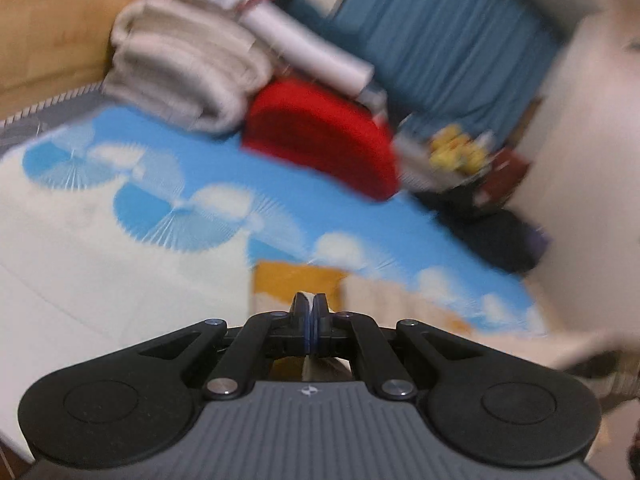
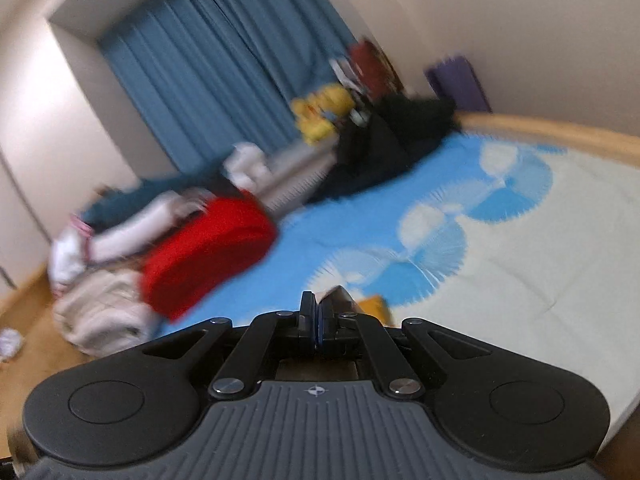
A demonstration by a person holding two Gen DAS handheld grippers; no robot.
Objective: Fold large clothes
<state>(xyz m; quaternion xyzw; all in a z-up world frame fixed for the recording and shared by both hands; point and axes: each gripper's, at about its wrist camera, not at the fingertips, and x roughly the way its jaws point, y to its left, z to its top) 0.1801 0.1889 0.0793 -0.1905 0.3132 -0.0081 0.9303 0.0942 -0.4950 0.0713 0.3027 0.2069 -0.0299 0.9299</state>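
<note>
Both views are motion-blurred. My left gripper is shut on a thin edge of pale cloth; a cream and orange garment hangs below and to the right of it over the bed. My right gripper is shut on a fold of pale and brown cloth, with an orange patch just beyond it. Both grippers are held above a bed sheet with blue fans and white clouds.
Folded beige blankets, a white roll and a red cushion lie at the bed's far side; the cushion also shows in the right wrist view. Dark clothes, a yellow toy and blue curtains stand beyond.
</note>
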